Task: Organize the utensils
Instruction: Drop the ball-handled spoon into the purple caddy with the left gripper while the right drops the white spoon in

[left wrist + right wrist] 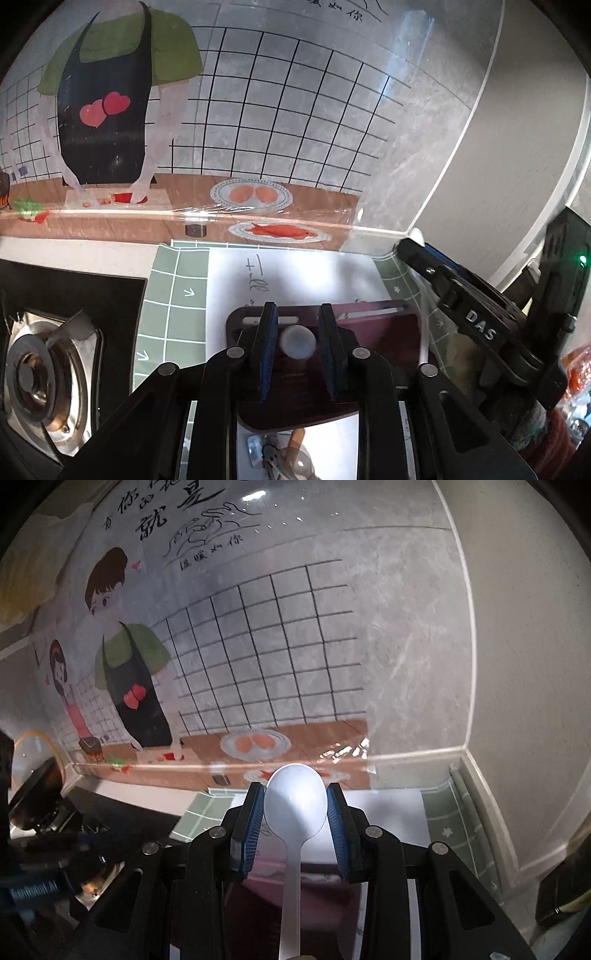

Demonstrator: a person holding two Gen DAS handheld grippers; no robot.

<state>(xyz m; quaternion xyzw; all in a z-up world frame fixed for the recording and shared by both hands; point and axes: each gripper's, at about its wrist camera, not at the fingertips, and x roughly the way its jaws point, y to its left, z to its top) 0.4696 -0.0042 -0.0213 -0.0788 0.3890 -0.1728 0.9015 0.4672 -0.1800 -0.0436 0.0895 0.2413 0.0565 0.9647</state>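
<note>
Right gripper [295, 805] clamps white spoon [293, 812], handle cut off below; left gripper [295, 332] pinches unclear grey knob [297, 341].

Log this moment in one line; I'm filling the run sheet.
left claw: around round grey knob | right claw: shut on white spoon, bowl up | dark board below

A home kitchen. A gas burner [35, 373] sits at the lower left of the left view. A cartoon cooking mural [125, 672] covers the wall behind the surface [74, 251].
</note>
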